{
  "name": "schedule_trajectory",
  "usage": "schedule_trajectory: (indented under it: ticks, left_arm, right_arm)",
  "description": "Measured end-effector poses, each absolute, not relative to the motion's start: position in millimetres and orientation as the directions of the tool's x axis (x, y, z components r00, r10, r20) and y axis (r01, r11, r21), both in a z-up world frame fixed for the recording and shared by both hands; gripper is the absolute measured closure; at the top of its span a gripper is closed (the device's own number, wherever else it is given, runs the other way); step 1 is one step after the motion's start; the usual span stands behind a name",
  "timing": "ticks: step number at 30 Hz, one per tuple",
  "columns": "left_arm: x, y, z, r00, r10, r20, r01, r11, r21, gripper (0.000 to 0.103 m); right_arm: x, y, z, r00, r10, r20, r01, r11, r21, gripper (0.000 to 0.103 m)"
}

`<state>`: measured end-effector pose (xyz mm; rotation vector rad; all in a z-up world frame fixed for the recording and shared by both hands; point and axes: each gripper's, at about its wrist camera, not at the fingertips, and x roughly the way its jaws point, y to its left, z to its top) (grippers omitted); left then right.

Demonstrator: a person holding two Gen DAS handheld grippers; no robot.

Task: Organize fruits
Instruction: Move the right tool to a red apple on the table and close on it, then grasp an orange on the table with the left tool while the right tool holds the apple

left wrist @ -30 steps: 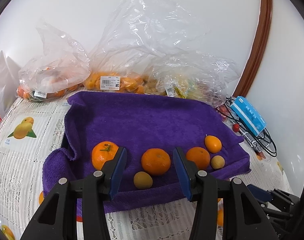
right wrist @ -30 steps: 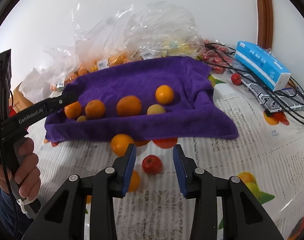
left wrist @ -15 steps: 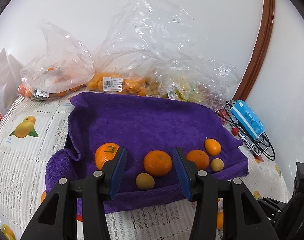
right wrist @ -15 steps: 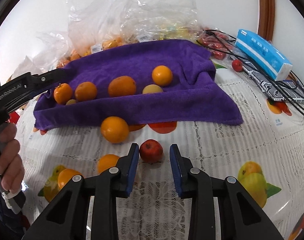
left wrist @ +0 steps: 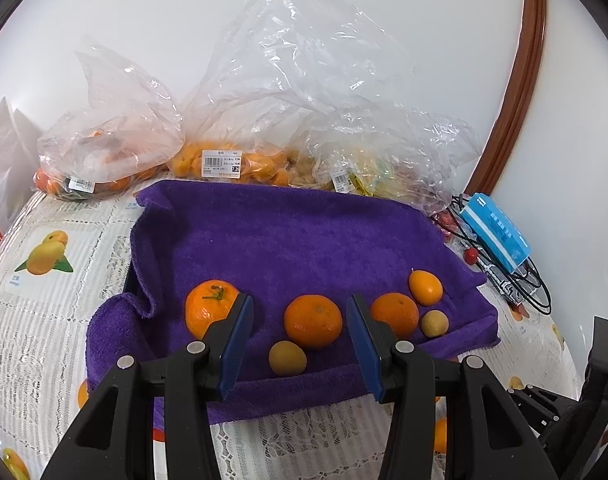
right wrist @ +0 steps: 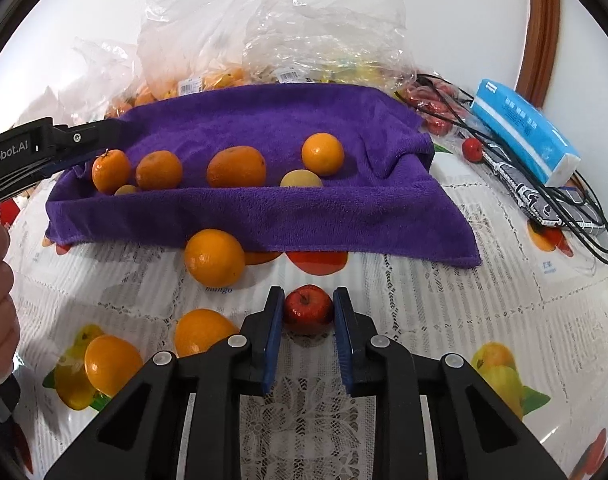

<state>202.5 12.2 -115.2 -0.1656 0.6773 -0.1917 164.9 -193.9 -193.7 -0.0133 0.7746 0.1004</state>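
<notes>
1. Small red apple (right wrist: pixel 307 309): we find it on the lace tablecloth (right wrist: pixel 424 300), in front of the purple towel (right wrist: pixel 263 208). The right gripper (right wrist: pixel 308 334) has one blue pad on each side of it. The pads (right wrist: pixel 272 330) look to be at or just off the skin; we cannot tell whether they are clamped yet.

2. Risk, our judgement: the apple is round and sits only at the pad tips. If the jaws shut off-centre, it could squirt forward and roll toward the towel edge.

3. Risk: a loose orange (right wrist: pixel 213 257) lies just beside the apple, to the left and touching the towel hem. A sideways lift could nudge it and set it rolling.

4. Left gripper (left wrist: pixel 299 336): jaws spread wide, holding nothing, hovering over the near edge of the towel. A tangerine (left wrist: pixel 312 321) shows between its fingers, a smaller yellow-green fruit (left wrist: pixel 287 358) in front of that.

5. On the towel also: a stemmed tangerine (left wrist: pixel 211 308) at left, another orange fruit (left wrist: pixel 394 314), a small oval kumquat-like one (left wrist: pixel 425 288) and a pale round fruit (left wrist: pixel 434 323). A dropped apple could knock these.

6. Surroundings: clear plastic bags of fruit (left wrist: pixel 263 120) behind the towel; blue tissue pack (right wrist: pixel 524 132) and black cables (right wrist: pixel 564 208) at right, well apart from the apple. Two more oranges (right wrist: pixel 201 330) lie left of the right gripper.

7. Nothing stands directly between apple and towel save the raised towel edge.
</notes>
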Motion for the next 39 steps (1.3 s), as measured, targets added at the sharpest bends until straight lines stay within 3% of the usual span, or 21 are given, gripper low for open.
schedule_trajectory:
  ticks: [13,27,39]
  left_arm:
    - [178.5,1.7,-122.7,0.754,-0.292,-0.589,0.201,0.955,-0.216,0.057]
    - [124.2,-28.8,-146.9,0.638,-0.423,-0.644,0.345,0.904,-0.252,0.051]
    - [118.3,-45.4,-165.4,0.605,-0.295,-0.739,0.285,0.948,-0.145,0.055]
  right_arm:
    - [139.8,-231.8,-184.0,0.734,0.089,-0.673,-0.035,0.995,0.094,0.078]
    - [100.8,-260.4,-167.3,0.772,0.054,-0.633,0.018,0.994,0.107,0.078]
    - [83.5,-266.6,-170.9,0.779,0.052,-0.625,0.021,0.994,0.109,0.078]
